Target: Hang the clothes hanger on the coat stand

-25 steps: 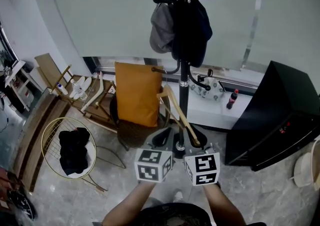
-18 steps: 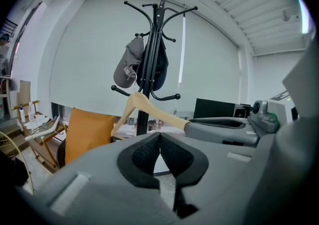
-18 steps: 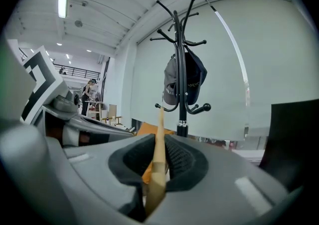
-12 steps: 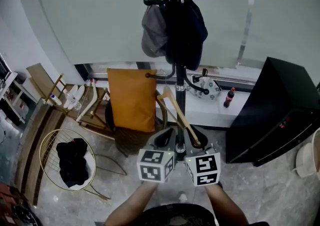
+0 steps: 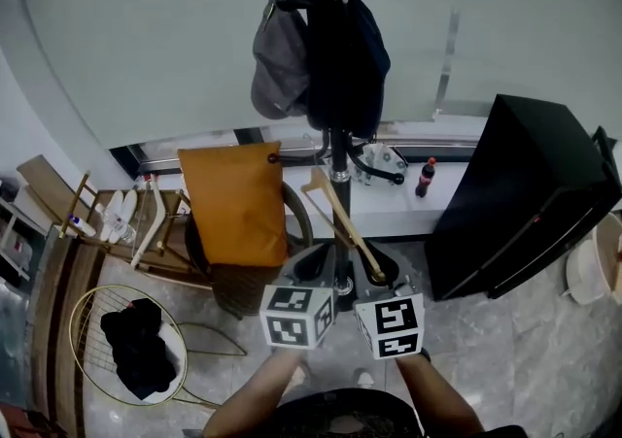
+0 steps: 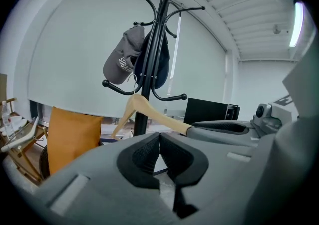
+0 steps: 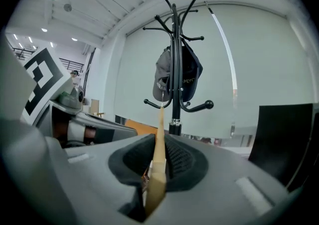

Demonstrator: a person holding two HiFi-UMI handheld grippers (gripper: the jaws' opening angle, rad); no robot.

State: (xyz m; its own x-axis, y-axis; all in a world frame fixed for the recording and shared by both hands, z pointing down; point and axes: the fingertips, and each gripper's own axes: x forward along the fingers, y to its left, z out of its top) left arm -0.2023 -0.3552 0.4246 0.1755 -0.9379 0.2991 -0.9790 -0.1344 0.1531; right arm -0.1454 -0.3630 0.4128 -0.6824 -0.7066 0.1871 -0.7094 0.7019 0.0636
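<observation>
Clothes hanger (image 5: 345, 227) clamped in right gripper (image 5: 379, 278) near coat stand (image 5: 337, 160).

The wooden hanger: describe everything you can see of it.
The wooden hanger is pale wood, with two sloping arms meeting at a peak. The right gripper clamps the end of one arm between its jaws, so the hanger slants up toward the coat stand. It is not yet on any hook.

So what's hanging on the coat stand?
A grey cap and a dark blue thing hang on hooks of the coat stand. They hide part of its pole. The wooden hanger isn't on it yet.
</observation>
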